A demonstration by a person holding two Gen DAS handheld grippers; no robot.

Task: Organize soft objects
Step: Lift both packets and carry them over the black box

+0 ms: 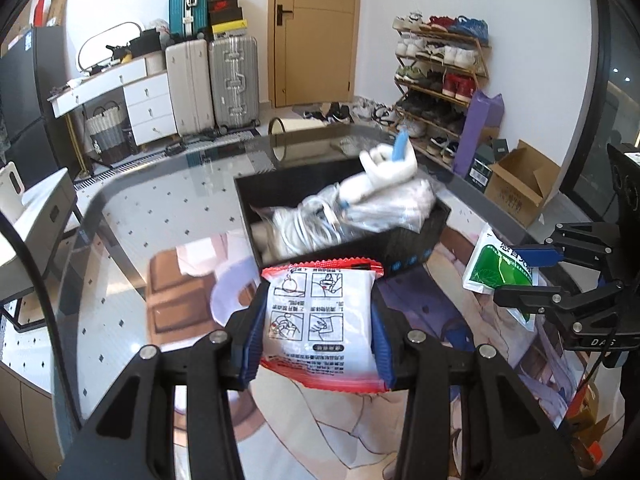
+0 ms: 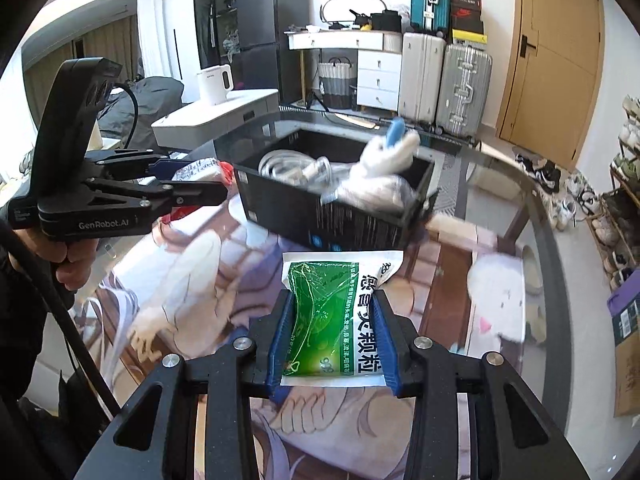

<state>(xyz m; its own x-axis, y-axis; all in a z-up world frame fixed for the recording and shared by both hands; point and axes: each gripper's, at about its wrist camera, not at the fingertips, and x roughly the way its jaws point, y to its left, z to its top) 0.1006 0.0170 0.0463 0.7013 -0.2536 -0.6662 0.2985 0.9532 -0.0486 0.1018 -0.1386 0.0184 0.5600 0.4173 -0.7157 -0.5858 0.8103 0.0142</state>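
My left gripper (image 1: 318,320) is shut on a white packet with red edges (image 1: 320,312), held above the table just short of the black box (image 1: 404,252). My right gripper (image 2: 332,332) is shut on a green and white packet (image 2: 332,320), also just short of the black box (image 2: 332,220). The box holds a white plush toy with a blue part (image 1: 390,162), a coiled white cable in a clear bag (image 1: 316,222) and other bagged soft things. The right gripper shows at the right of the left wrist view (image 1: 532,276); the left gripper shows at the left of the right wrist view (image 2: 188,184).
The box stands on a glass table (image 1: 168,200) with a printed anime mat (image 2: 200,272) under it. Beyond the table are suitcases (image 1: 212,84), a shoe rack (image 1: 440,76), a cardboard box (image 1: 520,184) and a wooden door (image 1: 316,28).
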